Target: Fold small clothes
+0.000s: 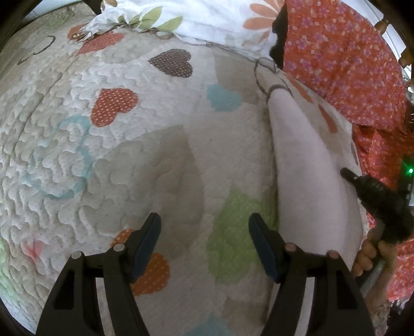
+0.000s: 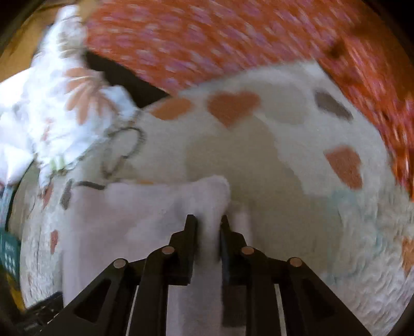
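A pale pink garment (image 1: 310, 181) lies on the heart-patterned quilt (image 1: 145, 160), stretched along its right side. My left gripper (image 1: 204, 219) hovers open over bare quilt just left of the garment, with nothing between its fingers. In the right wrist view, which is blurred, my right gripper (image 2: 207, 219) has its jaws narrowed on a raised fold at the edge of the pink garment (image 2: 134, 212), and the cloth bunches up between the pads. The left wrist view shows the right gripper (image 1: 346, 173) resting on the garment's right edge, held by a person's hand (image 1: 367, 256).
Orange floral fabric (image 1: 344, 59) covers the far right and back of the bed. A white cloth with large flower prints (image 1: 207, 18) lies bunched at the back, with something dark (image 2: 116, 75) between the two. The quilt (image 2: 297, 168) spreads beyond the garment.
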A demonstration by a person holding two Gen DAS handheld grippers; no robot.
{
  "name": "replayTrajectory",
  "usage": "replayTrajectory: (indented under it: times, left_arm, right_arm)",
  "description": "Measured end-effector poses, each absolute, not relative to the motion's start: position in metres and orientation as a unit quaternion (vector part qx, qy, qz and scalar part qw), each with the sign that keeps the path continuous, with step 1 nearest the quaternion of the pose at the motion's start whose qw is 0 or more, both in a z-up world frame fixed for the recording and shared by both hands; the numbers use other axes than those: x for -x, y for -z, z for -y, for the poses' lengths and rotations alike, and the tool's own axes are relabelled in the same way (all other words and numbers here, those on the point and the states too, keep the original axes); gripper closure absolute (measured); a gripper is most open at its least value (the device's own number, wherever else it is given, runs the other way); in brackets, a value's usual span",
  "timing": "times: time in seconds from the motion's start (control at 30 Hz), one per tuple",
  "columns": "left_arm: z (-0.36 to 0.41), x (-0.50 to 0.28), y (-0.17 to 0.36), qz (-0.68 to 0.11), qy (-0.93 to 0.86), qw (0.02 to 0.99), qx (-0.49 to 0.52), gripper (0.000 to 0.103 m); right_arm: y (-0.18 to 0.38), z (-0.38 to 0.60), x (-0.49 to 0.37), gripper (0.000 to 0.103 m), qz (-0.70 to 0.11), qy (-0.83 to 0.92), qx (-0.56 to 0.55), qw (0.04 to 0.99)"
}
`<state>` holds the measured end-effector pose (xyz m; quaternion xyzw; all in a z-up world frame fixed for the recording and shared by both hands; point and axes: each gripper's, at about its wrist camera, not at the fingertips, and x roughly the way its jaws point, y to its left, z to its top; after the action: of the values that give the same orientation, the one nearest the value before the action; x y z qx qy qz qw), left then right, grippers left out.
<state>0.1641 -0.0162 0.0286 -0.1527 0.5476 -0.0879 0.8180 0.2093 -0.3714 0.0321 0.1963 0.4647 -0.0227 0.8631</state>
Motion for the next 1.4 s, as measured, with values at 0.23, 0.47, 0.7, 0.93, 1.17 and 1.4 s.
replayTrajectory:
  times: [0.23, 0.47, 0.7, 0.93, 1.17, 1.4]
  left_arm:
    - [0.003, -0.154, -0.039, -0.533, 0.083, 0.830, 0.146, 0.034]
    - [-0.012, -0.152, -0.037, -0.536, 0.076, 0.826, 0.154, 0.034]
    - [-0.020, -0.151, -0.041, -0.533, 0.077, 0.827, 0.159, 0.034]
    - [-0.028, -0.150, -0.050, -0.522, 0.076, 0.833, 0.167, 0.033]
    - [-0.029, -0.148, -0.046, -0.527, 0.064, 0.831, 0.167, 0.033]
    - [0.009, -0.142, -0.051, -0.520, 0.102, 0.836, 0.146, 0.033]
  right_arm:
    - [-0.081, 0.330, -0.197, 0.080, -0.399, -0.017, -0.185, 0.898]
    - [-0.020, 0.240, -0.226, 0.093, -0.493, -0.174, -0.221, 0.823]
    - [-0.029, 0.241, -0.227, 0.094, -0.488, -0.196, -0.266, 0.808]
    - [-0.059, 0.263, -0.179, 0.094, -0.488, -0.128, -0.220, 0.835]
    - [-0.032, 0.245, -0.161, 0.091, -0.521, -0.188, -0.254, 0.793]
    - [-0.070, 0.303, -0.145, 0.091, -0.481, -0.166, -0.269, 0.818]
